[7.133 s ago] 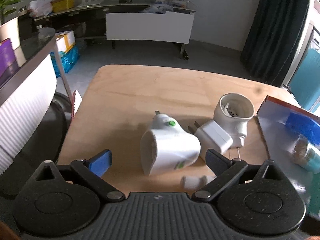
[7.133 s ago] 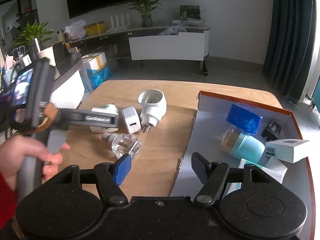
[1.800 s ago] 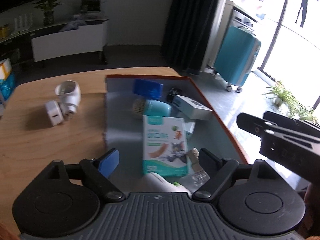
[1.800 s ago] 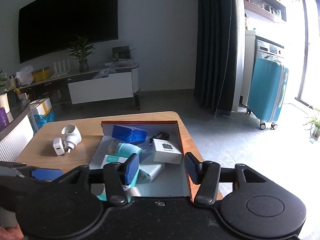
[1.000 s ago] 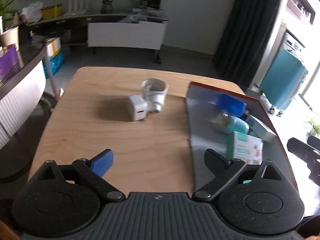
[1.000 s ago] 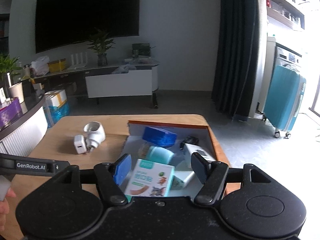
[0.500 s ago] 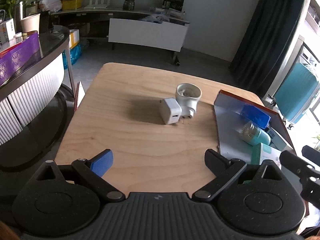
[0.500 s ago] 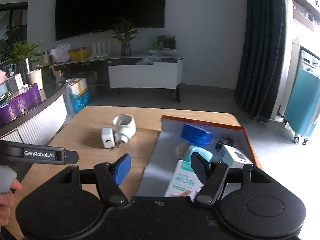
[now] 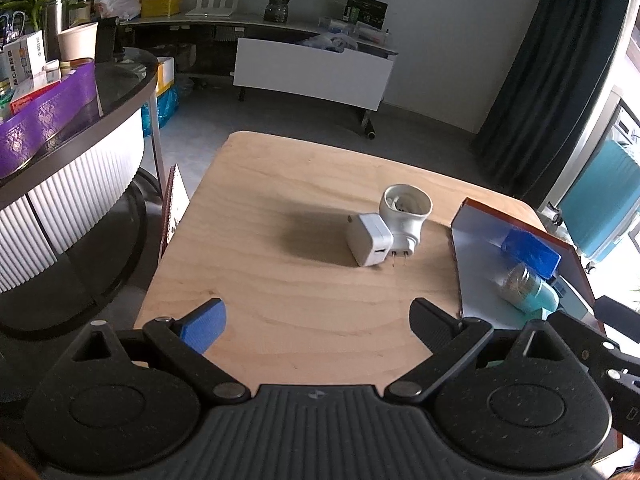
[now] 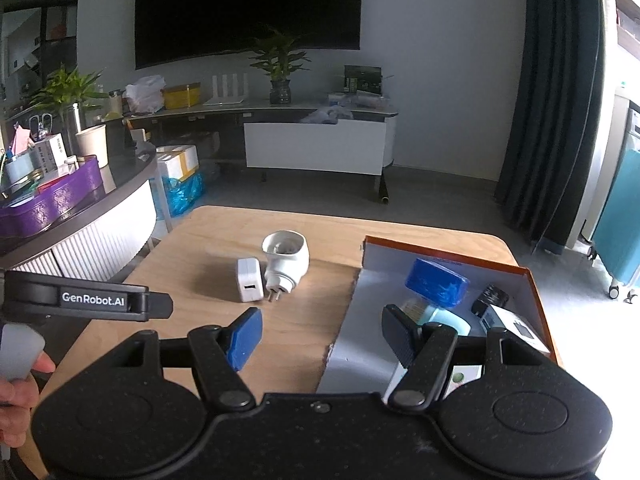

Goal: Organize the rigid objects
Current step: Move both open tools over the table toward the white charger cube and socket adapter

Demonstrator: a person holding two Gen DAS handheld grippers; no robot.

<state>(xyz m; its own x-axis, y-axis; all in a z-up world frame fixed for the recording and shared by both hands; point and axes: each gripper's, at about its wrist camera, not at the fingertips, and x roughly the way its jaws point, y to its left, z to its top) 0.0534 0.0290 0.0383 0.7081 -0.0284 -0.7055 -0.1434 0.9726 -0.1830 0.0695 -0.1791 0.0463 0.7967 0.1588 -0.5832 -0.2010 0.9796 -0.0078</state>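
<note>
Two wrist views of a light wooden table [image 9: 280, 280] with rounded corners. Left gripper [image 9: 318, 320]: fingers spread wide, nothing between them, hanging above the near edge of the table; one pad is blue, the other black. Right gripper [image 10: 320, 334]: fingers likewise well apart and empty, poised over the near edge where the wood meets the box.

Two white items lie on the bare wood toward the middle of the table, touching each other. The square white charger [image 9: 369, 239] shows a USB port on its near face. The round white plug adapter [image 9: 405, 216] lies just beyond it with its open hollow end facing the far edge and its two pins pointing toward the near edge.

An open cardboard box [image 10: 452, 249], orange-rimmed with a grey floor, occupies the right side of the table. Inside it, near the far wall, lies a blue packet [image 10: 436, 282]; just nearer is a pale teal bottle [image 9: 528, 286] on its side. A small black object [image 10: 490, 298] and a white carton [image 10: 516, 328] sit by the right wall of the box.

In the right wrist view the left gripper's black body enters from the left, held by a hand [image 10: 16, 396] at the lower left corner.
</note>
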